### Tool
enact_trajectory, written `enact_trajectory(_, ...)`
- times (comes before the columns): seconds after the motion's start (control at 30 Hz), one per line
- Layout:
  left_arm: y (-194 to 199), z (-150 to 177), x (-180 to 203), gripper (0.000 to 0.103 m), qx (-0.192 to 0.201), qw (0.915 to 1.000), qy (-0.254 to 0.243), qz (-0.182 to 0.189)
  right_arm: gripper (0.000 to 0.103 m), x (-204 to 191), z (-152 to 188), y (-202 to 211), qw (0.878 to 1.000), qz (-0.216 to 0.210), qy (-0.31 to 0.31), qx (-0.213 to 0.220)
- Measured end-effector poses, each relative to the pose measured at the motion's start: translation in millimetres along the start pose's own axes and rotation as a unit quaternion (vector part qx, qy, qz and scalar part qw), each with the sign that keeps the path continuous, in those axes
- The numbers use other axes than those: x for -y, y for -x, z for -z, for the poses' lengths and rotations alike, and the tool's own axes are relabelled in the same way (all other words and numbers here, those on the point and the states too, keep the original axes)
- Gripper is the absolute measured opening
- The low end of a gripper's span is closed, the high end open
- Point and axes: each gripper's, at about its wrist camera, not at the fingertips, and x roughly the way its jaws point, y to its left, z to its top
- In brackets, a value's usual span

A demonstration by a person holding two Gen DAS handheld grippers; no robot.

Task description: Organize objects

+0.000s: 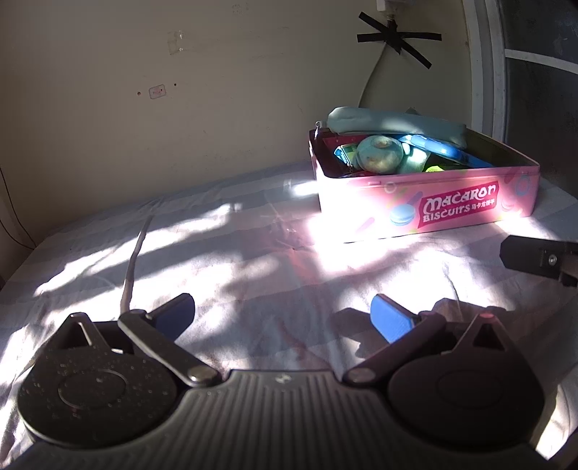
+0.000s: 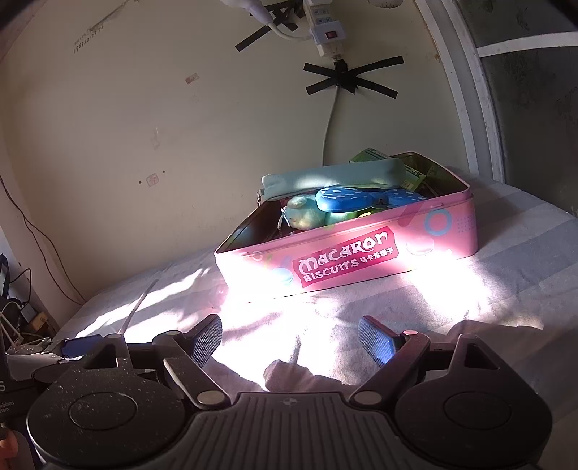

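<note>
A pink "Macaron Biscuits" tin [image 1: 451, 209] [image 2: 361, 260] stands open on the cloth-covered table, at the right rear. Inside lie a pale green pouch [image 1: 390, 121] [image 2: 325, 177], a round teal plush toy [image 1: 379, 153] [image 2: 305, 215], a blue spotted case [image 1: 444, 146] [image 2: 343, 199] and green packets [image 2: 372, 157]. My left gripper [image 1: 281, 318] hovers open over bare cloth, well in front and left of the tin, holding nothing. My right gripper [image 2: 289, 340] is open too, just in front of the tin. Part of the right gripper [image 1: 538, 258] shows at the right edge of the left wrist view.
A striped pale cloth [image 1: 234, 260] covers the table, with strong sun patches. The wall [image 1: 180, 108] behind carries a power strip [image 2: 327, 30] and a taped cable [image 2: 332, 119]. A window frame [image 2: 469, 108] stands at the right. Cables and devices [image 2: 25, 325] lie beyond the table's left edge.
</note>
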Motion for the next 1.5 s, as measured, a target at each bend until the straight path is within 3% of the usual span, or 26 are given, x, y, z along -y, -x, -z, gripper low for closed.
enact_trajectory(1.5, -7.6, 2.3, -5.5, 0.103, -0.024, 0.9996, 0.014, 0.007, 0.078, 1.9, 3.3, -5.1, 1.0, 0.001, -0.005, -0.008)
